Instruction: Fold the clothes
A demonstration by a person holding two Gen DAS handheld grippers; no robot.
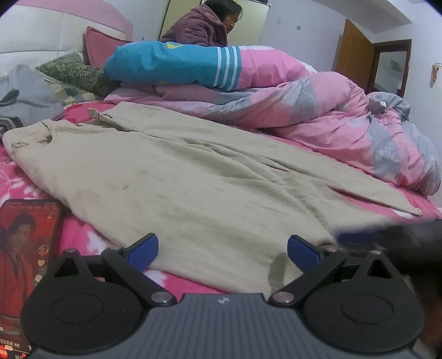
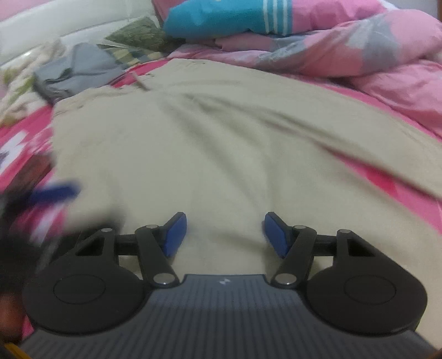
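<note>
Beige trousers [image 1: 179,176] lie spread flat on the pink bedsheet [image 1: 80,237], waistband at the left and legs running off to the right. My left gripper [image 1: 222,252] hovers open over their near edge, blue pads wide apart and nothing pinched. At the right edge of that view, the right gripper's blue fingertip [image 1: 356,239] shows as a blur. In the right wrist view the trousers [image 2: 221,138] fill the middle. My right gripper [image 2: 226,234] is open just above the cloth, with fabric below the gap and the pads clear of it. The left gripper's fingertip [image 2: 55,193] is a blur at left.
A phone [image 1: 25,248] with a lit screen lies at the near left. A bunched pink and grey duvet [image 1: 345,121] and a blue and pink pillow [image 1: 171,63] border the far side. Grey clothes [image 1: 25,94] sit far left. A person in a purple coat [image 1: 204,24] is behind the bed.
</note>
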